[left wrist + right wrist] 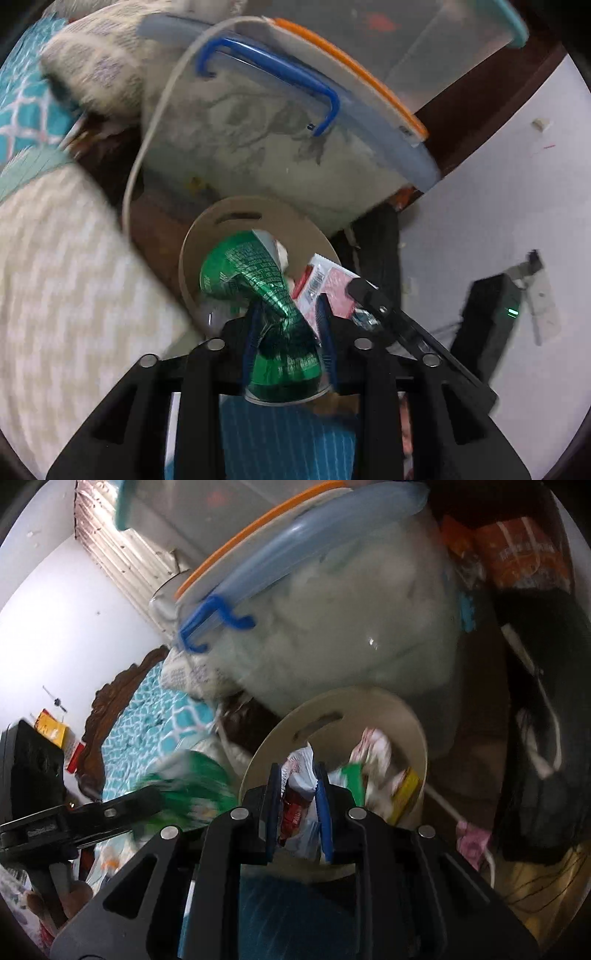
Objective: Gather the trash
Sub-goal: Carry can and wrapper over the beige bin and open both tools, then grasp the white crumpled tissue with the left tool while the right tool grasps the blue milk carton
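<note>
My left gripper (288, 314) is shut on a crushed green can (255, 269) and holds it over the rim of a beige round trash bin (236, 212). My right gripper (297, 775) is shut on a red and white wrapper (297, 812) and holds it over the same bin (369, 701), which has several wrappers inside. In the right wrist view the left gripper (122, 808) and the blurred green can (188, 790) show at the left. In the left wrist view the right gripper's finger (373, 299) and its wrapper (325, 284) show at the right.
A large clear storage box with a blue handle (258, 140) and lid stands right behind the bin, with another box (424, 44) stacked on it. A bed with teal patterned covers (147, 709) and pillows (96, 74) lies to the left. Dark bags (543, 738) lie at the right.
</note>
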A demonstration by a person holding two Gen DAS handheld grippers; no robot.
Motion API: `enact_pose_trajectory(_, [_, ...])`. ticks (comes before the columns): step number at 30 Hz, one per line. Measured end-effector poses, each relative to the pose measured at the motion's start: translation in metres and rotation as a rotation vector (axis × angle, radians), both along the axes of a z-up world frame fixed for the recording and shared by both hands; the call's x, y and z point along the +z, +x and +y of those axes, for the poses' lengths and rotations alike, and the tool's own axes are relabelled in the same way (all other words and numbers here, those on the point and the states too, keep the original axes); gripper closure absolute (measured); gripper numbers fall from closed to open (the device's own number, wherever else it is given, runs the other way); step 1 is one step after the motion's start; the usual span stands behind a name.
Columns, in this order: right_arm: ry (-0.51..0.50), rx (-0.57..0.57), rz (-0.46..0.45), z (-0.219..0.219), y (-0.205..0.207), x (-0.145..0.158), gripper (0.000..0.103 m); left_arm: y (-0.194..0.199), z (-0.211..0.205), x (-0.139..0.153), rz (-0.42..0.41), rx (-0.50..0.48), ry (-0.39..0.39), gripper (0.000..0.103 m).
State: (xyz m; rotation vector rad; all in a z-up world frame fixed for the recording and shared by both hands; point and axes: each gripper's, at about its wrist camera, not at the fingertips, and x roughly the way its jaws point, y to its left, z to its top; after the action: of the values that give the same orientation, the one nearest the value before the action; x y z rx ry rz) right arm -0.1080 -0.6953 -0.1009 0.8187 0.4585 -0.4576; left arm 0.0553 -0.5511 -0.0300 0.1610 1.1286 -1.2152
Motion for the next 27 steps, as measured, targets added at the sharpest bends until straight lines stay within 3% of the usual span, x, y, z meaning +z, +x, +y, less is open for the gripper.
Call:
enact_pose_trajectory(1, [0.000,-0.014,0.022,-0.010,0.006,-0.003,0.039,0.002,-0.015,-0.006,-0.024,0.014,0.030,0.030])
enact_pose_trajectory(2, [0.006,-0.035,0.026,-0.015,0.007,-0.005,0.021,0.005,-0.024,-0.010,-0.045,0.044,0.050,0.028])
enact_pose_trajectory(3, [0.003,-0.067,-0.005,-0.018,0.004,-0.005,0.016,0.007,-0.027,-0.013,-0.052,0.058,0.059,0.028])
enact_pose_trajectory(6, [0.018,-0.068,-0.046,-0.019,-0.004,-0.001,0.027,0.009,-0.015,-0.015,-0.041,0.067,0.057,0.028])
enact_pose_trajectory(12, [0.070,-0.023,-0.127,0.024,-0.012,-0.001,0.027,0.007,0.080,-0.007,-0.133,0.153,0.021,0.027])
enact_pose_trajectory(19, [0.125,0.190,-0.147,0.121,0.040,0.000,0.027,0.018,0.246,-0.014,-0.171,0.369,0.088,0.027])
enact_pose_trajectory(27, [0.195,0.452,-0.066,0.253,0.116,-0.023,0.027,0.016,0.422,-0.007,-0.230,0.598,0.157,0.026])
